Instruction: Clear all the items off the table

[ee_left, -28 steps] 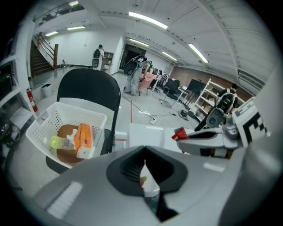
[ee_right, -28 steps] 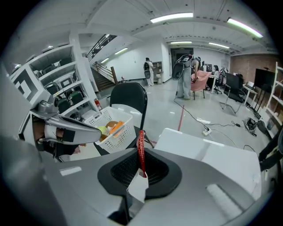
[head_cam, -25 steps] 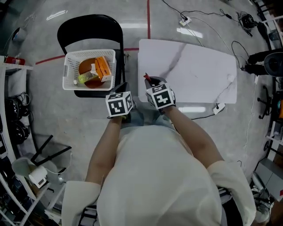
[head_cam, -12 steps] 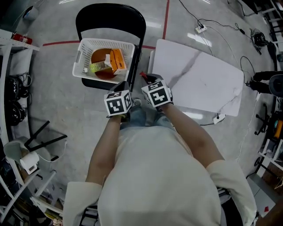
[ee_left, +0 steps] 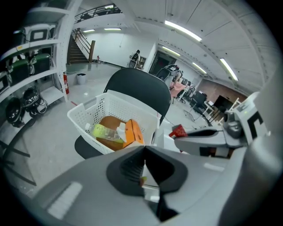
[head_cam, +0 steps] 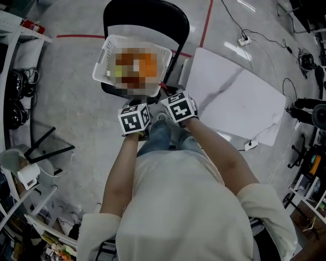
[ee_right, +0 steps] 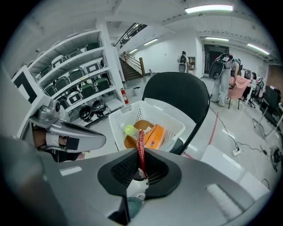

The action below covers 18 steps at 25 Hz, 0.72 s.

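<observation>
Left gripper [ee_left: 145, 149]: jaws clenched fully together, nothing gripped. Right gripper [ee_right: 140, 155]: jaws almost closed, pinching a thin red packet [ee_right: 140, 140] that stands edge-on between the pads. The 2 grippers sit side by side at the near edge of the white basket [head_cam: 104, 69] on the black chair [head_cam: 145, 15]. An orange box [ee_left: 135, 132] lies in the basket. Vs 1 s ago: both grippers have moved off the white table [head_cam: 239, 102] corner toward the basket, with the grip unchanged.
</observation>
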Each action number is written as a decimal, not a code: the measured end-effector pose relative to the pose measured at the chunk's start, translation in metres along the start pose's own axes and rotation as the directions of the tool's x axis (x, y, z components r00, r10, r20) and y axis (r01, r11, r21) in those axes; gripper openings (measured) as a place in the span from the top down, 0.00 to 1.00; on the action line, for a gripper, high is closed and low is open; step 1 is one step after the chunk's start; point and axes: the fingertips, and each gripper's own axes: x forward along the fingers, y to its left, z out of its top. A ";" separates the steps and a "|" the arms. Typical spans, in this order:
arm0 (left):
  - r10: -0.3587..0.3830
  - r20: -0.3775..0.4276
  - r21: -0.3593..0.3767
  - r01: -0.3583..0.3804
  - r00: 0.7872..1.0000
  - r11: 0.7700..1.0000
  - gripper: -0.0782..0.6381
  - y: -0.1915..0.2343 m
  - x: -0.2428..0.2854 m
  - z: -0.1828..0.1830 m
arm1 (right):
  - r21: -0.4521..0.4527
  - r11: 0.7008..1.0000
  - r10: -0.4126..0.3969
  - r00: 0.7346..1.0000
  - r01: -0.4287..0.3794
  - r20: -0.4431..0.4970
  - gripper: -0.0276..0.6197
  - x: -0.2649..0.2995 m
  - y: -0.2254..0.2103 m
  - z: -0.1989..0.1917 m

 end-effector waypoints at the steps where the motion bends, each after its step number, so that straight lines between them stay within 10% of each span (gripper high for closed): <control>1: 0.005 0.000 -0.008 -0.005 1.000 1.000 0.88 0.005 0.001 0.001 | -0.006 1.000 0.005 1.000 -0.005 -0.005 0.92 0.004 0.002 0.003; 18: 0.082 0.005 -0.113 -0.081 0.997 0.990 0.88 0.065 0.026 0.011 | -0.090 0.992 0.081 0.995 -0.086 -0.058 0.92 0.075 0.026 0.039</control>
